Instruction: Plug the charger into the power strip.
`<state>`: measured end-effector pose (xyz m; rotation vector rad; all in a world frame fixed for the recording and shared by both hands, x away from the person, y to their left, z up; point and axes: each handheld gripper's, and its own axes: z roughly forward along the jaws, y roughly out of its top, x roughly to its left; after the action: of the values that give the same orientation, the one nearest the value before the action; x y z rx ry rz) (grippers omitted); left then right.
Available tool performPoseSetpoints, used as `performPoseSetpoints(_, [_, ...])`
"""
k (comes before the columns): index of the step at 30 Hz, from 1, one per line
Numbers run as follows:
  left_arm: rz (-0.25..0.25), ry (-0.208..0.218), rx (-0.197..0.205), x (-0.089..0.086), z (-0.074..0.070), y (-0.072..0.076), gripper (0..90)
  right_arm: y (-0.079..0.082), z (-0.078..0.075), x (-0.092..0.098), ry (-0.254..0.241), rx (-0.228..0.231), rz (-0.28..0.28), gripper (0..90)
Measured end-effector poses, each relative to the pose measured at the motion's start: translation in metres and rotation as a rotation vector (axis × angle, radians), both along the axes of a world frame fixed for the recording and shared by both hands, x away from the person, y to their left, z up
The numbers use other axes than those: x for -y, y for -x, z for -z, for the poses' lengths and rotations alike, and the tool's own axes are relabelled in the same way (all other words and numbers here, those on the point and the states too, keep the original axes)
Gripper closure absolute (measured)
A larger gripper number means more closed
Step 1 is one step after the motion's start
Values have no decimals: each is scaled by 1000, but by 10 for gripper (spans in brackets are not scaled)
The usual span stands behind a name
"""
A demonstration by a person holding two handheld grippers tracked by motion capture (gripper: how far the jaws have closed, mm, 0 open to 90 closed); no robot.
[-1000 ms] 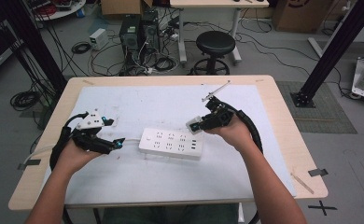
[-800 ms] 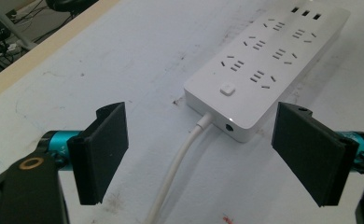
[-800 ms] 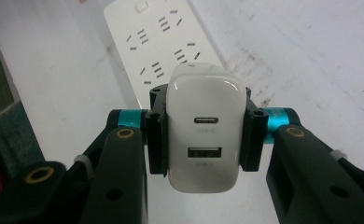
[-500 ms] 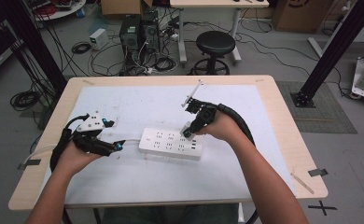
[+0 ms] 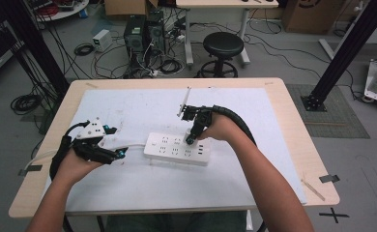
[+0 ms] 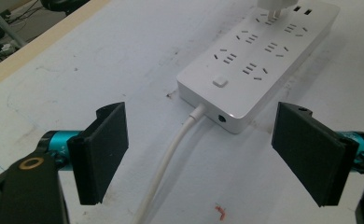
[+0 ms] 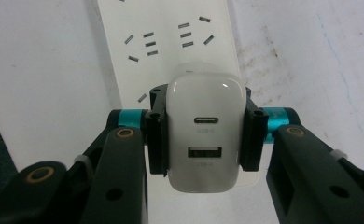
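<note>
A white power strip (image 5: 177, 149) lies flat on the white mat, its white cable (image 6: 171, 158) running toward my left gripper. My left gripper (image 5: 118, 153) rests on the mat just left of the strip's cable end, open, with nothing between its jaws (image 6: 199, 154). My right gripper (image 5: 191, 139) points down over the strip's right half, shut on a white USB charger (image 7: 203, 93). The charger (image 6: 276, 5) stands over a socket on the strip (image 7: 171, 42), with its metal prongs showing below its body and their tips at the socket.
The mat (image 5: 128, 111) covers most of a wooden table (image 5: 293, 121). Beyond the far edge stand a black stool (image 5: 223, 46), computer cases (image 5: 140, 31) and loose floor cables. A black frame post (image 5: 343, 53) rises at the right.
My right gripper has moved left from beside the strip and tipped down, bringing the charger over the strip's sockets. The left gripper has stayed put.
</note>
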<state>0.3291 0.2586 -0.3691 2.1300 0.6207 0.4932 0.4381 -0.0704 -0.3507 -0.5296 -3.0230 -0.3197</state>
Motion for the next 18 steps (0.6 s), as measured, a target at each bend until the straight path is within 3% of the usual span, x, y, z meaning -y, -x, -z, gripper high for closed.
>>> performPoseSetpoints(6, [-2, -5, -8, 0, 3, -2, 187, 0, 0, -1, 25, 21, -48, 636])
performPoseSetpoints(8, [-3, -5, -10, 1, 4, -2, 187, 1, 0, -5, 40, 36, -105, 636])
performPoseSetpoints(12, [-3, -3, -12, 1, 5, -2, 187, 1, 1, -9, 54, 48, -145, 636])
performPoseSetpoints(13, [-6, -3, -12, 1, 5, -2, 187, 2, 3, -14, 89, 65, -199, 636])
performPoseSetpoints(18, [-6, -6, -11, 0, 5, -2, 187, 4, 3, -18, 107, 80, -228, 636])
